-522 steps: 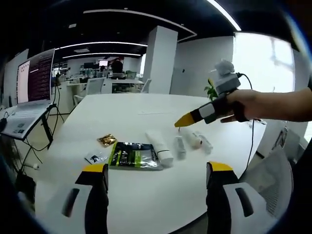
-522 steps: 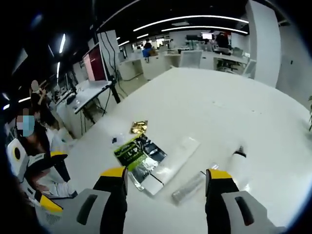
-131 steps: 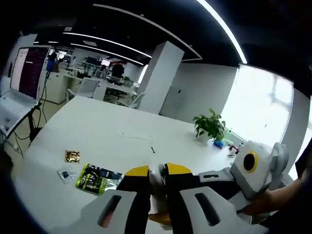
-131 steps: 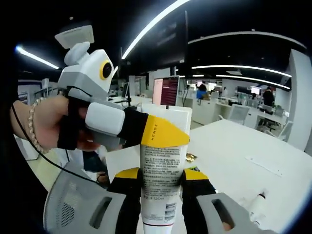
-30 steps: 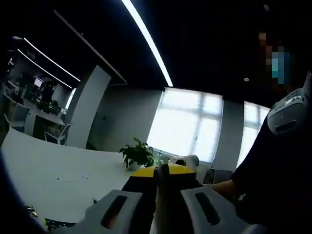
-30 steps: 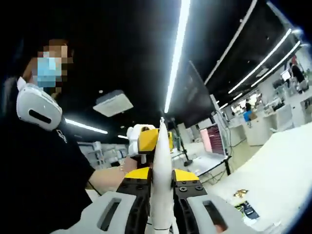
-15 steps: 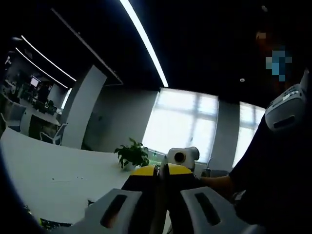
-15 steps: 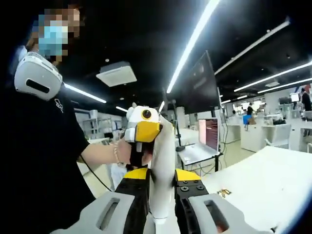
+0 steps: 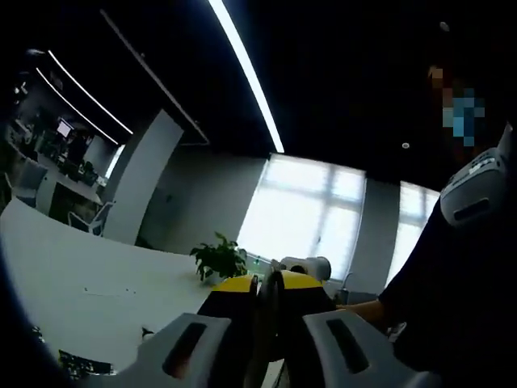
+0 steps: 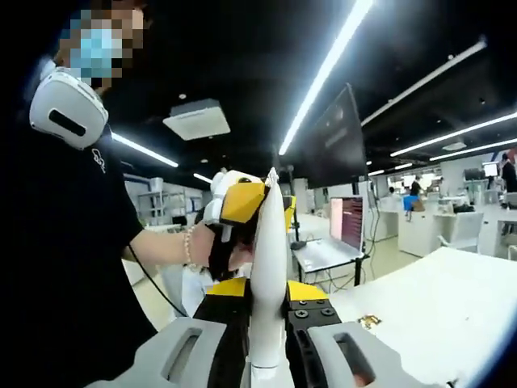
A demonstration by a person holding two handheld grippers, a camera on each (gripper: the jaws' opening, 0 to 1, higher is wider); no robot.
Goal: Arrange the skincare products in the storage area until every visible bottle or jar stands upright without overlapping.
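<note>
Both grippers, right and left, pinch one white tube held aloft above the white table; left gripper view adds a potted plant.

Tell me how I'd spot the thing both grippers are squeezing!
Look at the person in the black top in the right gripper view, then follow their arm to the yellow-tipped left hand-held gripper. The white tube stands tall between the jaws there, edge-on, thin and pointed at the top.
</note>
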